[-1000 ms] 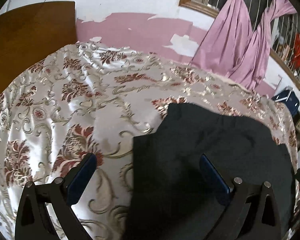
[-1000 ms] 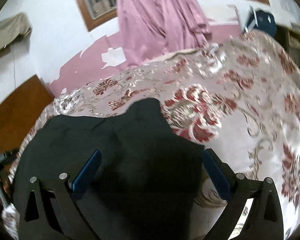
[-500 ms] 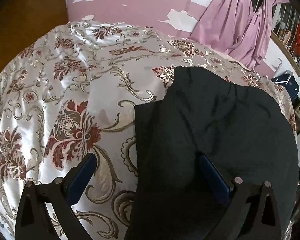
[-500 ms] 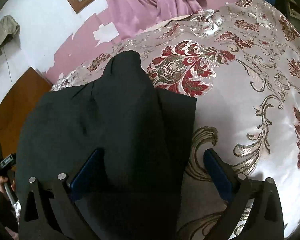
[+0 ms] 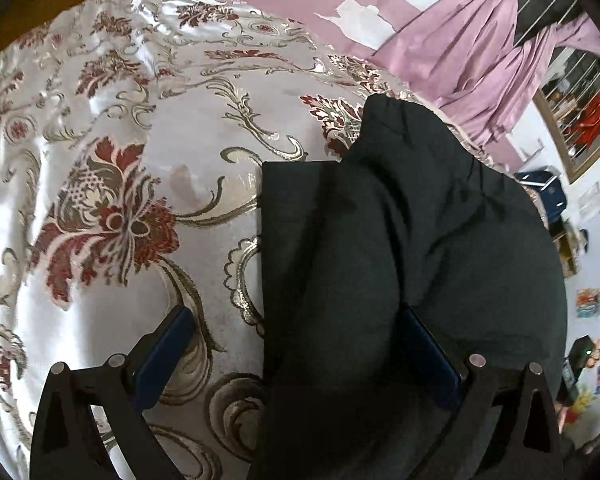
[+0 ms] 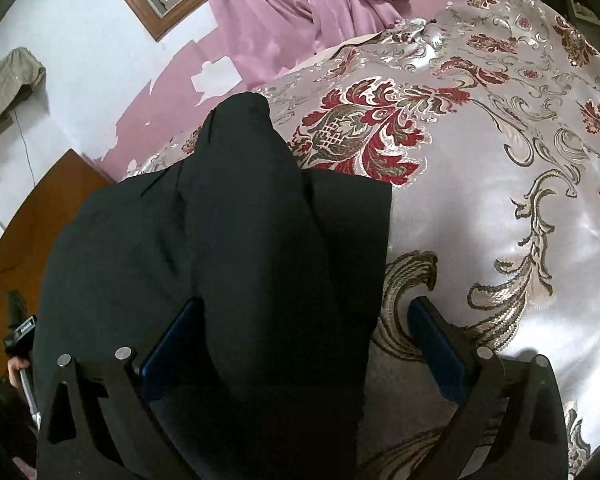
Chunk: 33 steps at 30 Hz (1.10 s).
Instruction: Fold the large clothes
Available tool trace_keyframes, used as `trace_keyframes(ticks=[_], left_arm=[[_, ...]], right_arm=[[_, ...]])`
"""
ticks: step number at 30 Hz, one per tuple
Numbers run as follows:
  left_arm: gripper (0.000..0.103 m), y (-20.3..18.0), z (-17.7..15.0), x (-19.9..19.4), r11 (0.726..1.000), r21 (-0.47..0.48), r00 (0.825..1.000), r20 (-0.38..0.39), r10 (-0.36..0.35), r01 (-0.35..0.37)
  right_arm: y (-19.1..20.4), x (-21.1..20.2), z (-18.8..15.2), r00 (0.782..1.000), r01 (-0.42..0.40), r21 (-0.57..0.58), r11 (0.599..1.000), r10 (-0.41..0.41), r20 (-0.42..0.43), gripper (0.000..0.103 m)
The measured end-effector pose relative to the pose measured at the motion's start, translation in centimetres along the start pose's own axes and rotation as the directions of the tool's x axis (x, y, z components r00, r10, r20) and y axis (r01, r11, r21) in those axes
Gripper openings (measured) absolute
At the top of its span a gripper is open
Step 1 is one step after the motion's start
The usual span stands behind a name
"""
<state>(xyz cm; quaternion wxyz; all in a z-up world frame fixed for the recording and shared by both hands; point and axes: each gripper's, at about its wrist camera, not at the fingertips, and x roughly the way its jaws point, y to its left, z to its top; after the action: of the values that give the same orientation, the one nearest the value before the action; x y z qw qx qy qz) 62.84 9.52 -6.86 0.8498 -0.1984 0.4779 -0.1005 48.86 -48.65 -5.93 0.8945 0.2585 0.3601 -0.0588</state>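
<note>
A large black garment [image 5: 380, 220] lies partly folded on the flowered satin bedspread [image 5: 120, 160], with a straight left edge and a raised, rounded fold along its middle. My left gripper [image 5: 296, 314] is open over its left part: the left finger [image 5: 168, 340] is above the bedspread and the right finger [image 5: 428, 352] is against the raised fold. In the right wrist view the black garment [image 6: 220, 220] fills the left half. My right gripper [image 6: 304, 304] is open over its right edge, one finger [image 6: 172, 344] on cloth and the other [image 6: 436, 344] above the bedspread [image 6: 500, 160].
Pink curtains [image 5: 480, 60] hang at a barred window behind the bed. A brown wooden headboard [image 6: 40, 208] borders the far side. A hand on the other gripper's handle [image 6: 20, 340] shows at the left edge. Shelves and small items [image 5: 572, 240] stand at the right.
Both grippers have come lower and nearer to the garment and tilted down toward the bed. The black cloth between the fingers now bulges up into a taller fold.
</note>
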Motion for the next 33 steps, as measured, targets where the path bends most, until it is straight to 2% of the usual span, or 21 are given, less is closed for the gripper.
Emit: trace_keyframes(ticks=[6,13,16,20,24,30,33], left_arm=[[0.103,1.1,-0.6,0.5,0.996,-0.033,0.996,0.013,-0.084,0.084],[0.103,1.2,-0.5,0.5,0.995,-0.031,0.996,0.011,-0.091,0.091],[0.103,1.4,-0.3,0.5,0.992,-0.037,0.993,-0.013,-0.119,0.119],[0.103,2.6,0.4,0.8,0.978,-0.066,0.977,-0.069,-0.2,0.196],[0.103,2.4,0.5,1.0,0.976,-0.05,0.971,-0.102,-0.216,0.212],[0.103,1.6,0.7,0.7,0.97,-0.002,0.962,-0.131,-0.24,0.242],[0.103,0.5,0.7,0.4,0.96,0.037,0.948,-0.169,-0.268,0.278]], right_arm=[[0.0,-0.2,-0.6,1.0,0.003,-0.01,1.0,-0.002,0.031,0.102],[-0.2,-0.3,-0.9,0.999,-0.007,-0.006,1.0,0.007,0.042,0.102],[-0.1,-0.2,-0.9,0.999,-0.012,-0.002,1.0,0.012,0.042,0.102],[-0.5,-0.1,-0.6,0.999,-0.023,0.008,1.0,0.023,0.022,0.102],[-0.9,0.1,0.0,0.999,-0.044,0.021,0.999,0.044,-0.011,0.102],[-0.7,0.3,0.1,0.987,-0.147,0.012,0.989,0.148,-0.064,0.102],[-0.3,0.5,0.0,0.963,-0.245,0.019,0.969,0.245,-0.109,0.102]])
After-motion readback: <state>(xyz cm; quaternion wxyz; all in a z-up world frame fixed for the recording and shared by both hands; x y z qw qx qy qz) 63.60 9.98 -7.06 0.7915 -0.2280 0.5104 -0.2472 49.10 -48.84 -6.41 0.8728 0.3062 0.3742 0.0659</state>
